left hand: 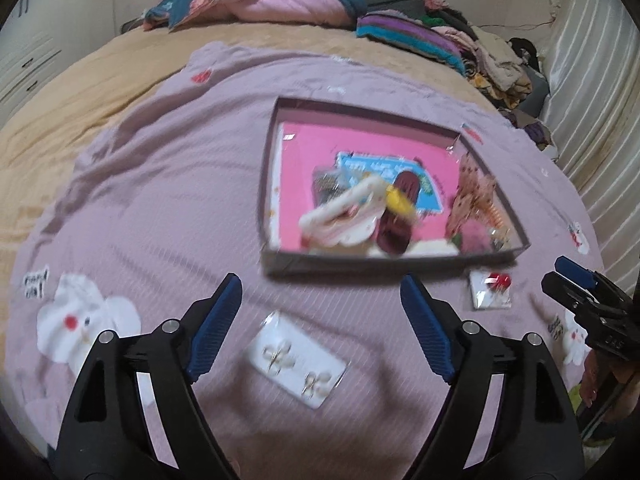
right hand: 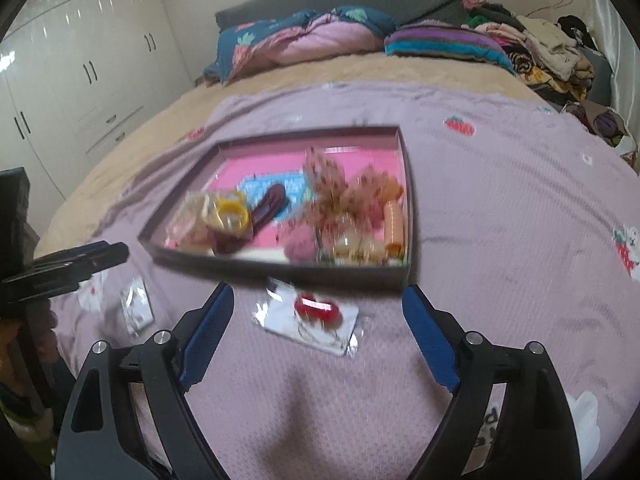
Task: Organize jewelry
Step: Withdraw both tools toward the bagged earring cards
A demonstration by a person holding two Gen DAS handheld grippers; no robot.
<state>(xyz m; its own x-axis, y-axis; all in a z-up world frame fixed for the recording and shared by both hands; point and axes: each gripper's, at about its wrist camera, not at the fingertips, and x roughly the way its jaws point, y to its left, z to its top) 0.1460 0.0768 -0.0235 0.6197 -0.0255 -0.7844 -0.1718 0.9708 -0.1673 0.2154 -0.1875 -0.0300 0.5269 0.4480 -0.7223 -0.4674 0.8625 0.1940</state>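
A shallow dark box (left hand: 362,265) with a pink floor lies on the lilac blanket and holds hair clips, scrunchies and bangles. In the left wrist view my left gripper (left hand: 322,292) stands open above a white card of gold earrings (left hand: 296,362), which lies flat between its blue pads without touching them. My right gripper (right hand: 318,300) is open too, over a clear packet with a red heart piece (right hand: 314,318) just in front of the box (right hand: 280,270). That packet (left hand: 490,288) and the right gripper (left hand: 576,284) show at the right of the left wrist view.
Lilac blanket (right hand: 500,208) covers a tan bedspread. Folded quilts (right hand: 304,40) and a heap of clothes (right hand: 548,52) lie at the head of the bed. White wardrobe (right hand: 76,72) stands at the left. The left gripper (right hand: 68,266) reaches in beside the earring card (right hand: 136,306).
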